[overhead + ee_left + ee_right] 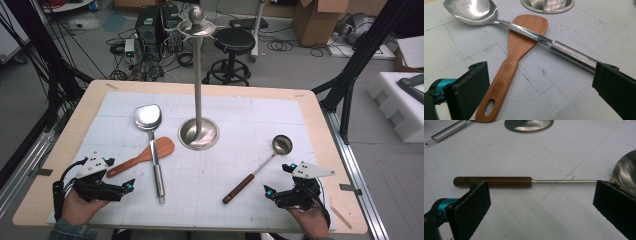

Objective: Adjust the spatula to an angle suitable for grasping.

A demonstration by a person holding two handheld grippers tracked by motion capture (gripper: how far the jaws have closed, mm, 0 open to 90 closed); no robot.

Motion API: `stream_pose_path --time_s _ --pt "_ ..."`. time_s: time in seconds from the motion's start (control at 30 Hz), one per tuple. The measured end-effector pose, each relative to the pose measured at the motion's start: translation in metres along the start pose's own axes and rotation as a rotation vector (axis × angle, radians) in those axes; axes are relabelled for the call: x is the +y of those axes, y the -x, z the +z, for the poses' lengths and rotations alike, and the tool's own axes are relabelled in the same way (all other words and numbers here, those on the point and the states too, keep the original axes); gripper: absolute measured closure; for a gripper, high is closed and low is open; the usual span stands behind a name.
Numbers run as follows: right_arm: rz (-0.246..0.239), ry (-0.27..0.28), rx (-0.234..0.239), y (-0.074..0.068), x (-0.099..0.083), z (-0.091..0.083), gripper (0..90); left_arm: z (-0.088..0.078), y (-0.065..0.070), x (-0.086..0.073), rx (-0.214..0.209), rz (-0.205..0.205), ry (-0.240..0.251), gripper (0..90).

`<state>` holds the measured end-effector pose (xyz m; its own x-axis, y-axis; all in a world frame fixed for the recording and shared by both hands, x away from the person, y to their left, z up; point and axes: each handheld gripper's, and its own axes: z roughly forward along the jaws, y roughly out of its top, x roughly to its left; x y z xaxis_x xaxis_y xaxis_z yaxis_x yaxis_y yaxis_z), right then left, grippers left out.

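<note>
A steel spatula [153, 145] [524, 31] lies on the white mat, its shaft crossing over the blade of a wooden spatula [142, 157] [514, 57]. A ladle [260, 167] [524, 181] with a dark wooden handle lies at the right. A tall metal utensil stand [198, 75] rises from a round base [547, 5] [529, 124] in the middle. My left gripper [120, 174] [540, 92] rests open at the front left, just short of the wooden spatula's handle. My right gripper [278, 178] [542, 212] rests open at the front right, beside the ladle's handle. Nothing is between either pair of jaws.
The white gridded mat [210, 200] covers most of the wooden table [320, 115]. Beyond the table are a black stool [234, 42], cables, cardboard boxes and black frame legs [350, 70].
</note>
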<state>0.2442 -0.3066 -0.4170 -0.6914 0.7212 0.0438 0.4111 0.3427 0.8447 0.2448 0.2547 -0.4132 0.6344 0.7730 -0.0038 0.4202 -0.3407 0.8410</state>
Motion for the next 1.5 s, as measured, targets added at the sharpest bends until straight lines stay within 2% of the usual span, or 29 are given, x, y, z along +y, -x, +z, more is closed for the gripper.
stream_pose_path --time_s 0.3,1.13,1.3,1.5 --pt "-0.004 0.002 0.005 0.0 0.001 0.002 0.6 0.001 -0.001 -0.001 -0.002 -0.007 -0.003 1.7" --pt "-0.003 0.011 -0.003 -0.003 0.001 -0.003 0.6 0.008 0.008 0.005 -0.039 0.021 -0.006 2.3" --pt "-0.003 0.009 -0.003 -0.003 0.0 -0.004 0.6 0.012 0.009 0.007 -0.046 0.019 -0.007 3.6" --pt "-0.007 0.014 -0.004 -0.004 -0.001 -0.007 0.6 0.014 0.01 0.01 -0.069 0.029 -0.005 11.9"
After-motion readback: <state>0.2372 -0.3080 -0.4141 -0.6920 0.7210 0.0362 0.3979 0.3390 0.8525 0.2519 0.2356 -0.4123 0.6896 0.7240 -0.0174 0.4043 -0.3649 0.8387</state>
